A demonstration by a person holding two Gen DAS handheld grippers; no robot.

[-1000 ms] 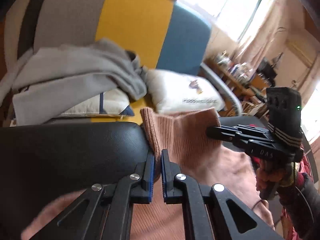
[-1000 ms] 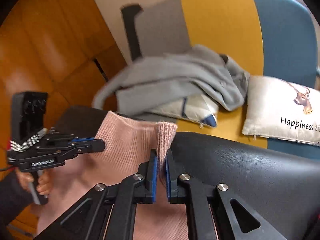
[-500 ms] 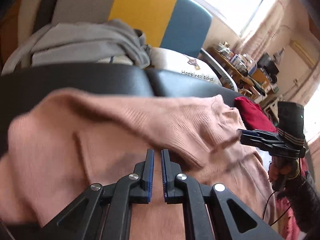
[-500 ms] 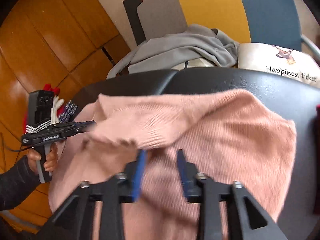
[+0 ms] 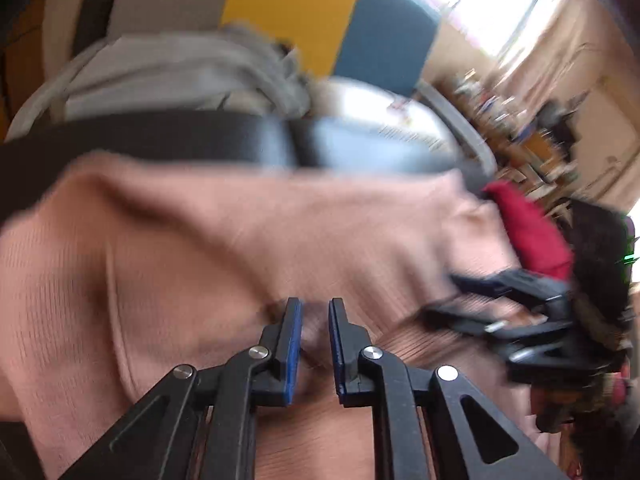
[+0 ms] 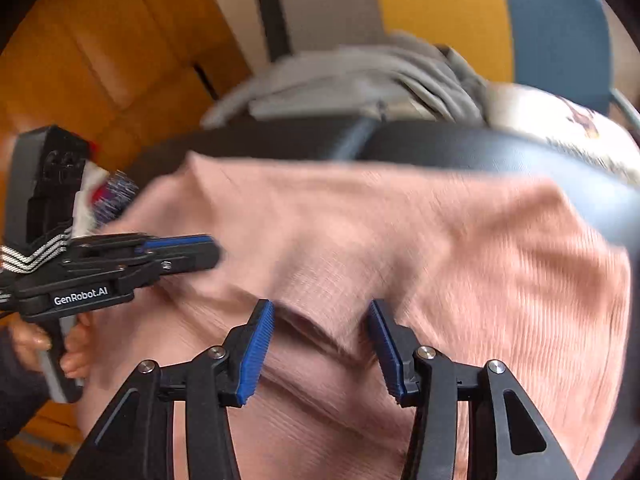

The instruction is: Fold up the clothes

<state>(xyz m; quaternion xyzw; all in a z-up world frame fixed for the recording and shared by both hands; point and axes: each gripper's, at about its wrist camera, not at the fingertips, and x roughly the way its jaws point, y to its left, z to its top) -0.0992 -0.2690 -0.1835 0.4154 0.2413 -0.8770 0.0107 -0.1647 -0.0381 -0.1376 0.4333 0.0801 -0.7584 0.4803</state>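
A black padded surface fills the middle ground, with a grey, yellow and blue sofa back behind it at 12 o'clock and orange wood panelling at 10 o'clock. A grey garment and a white cushion lie on the sofa. The pink sweater lies spread across the black surface, one layer folded over. The left gripper has its fingers slightly apart, empty; the right gripper is spread wide above the fold. A red cloth sits at 3 o'clock.
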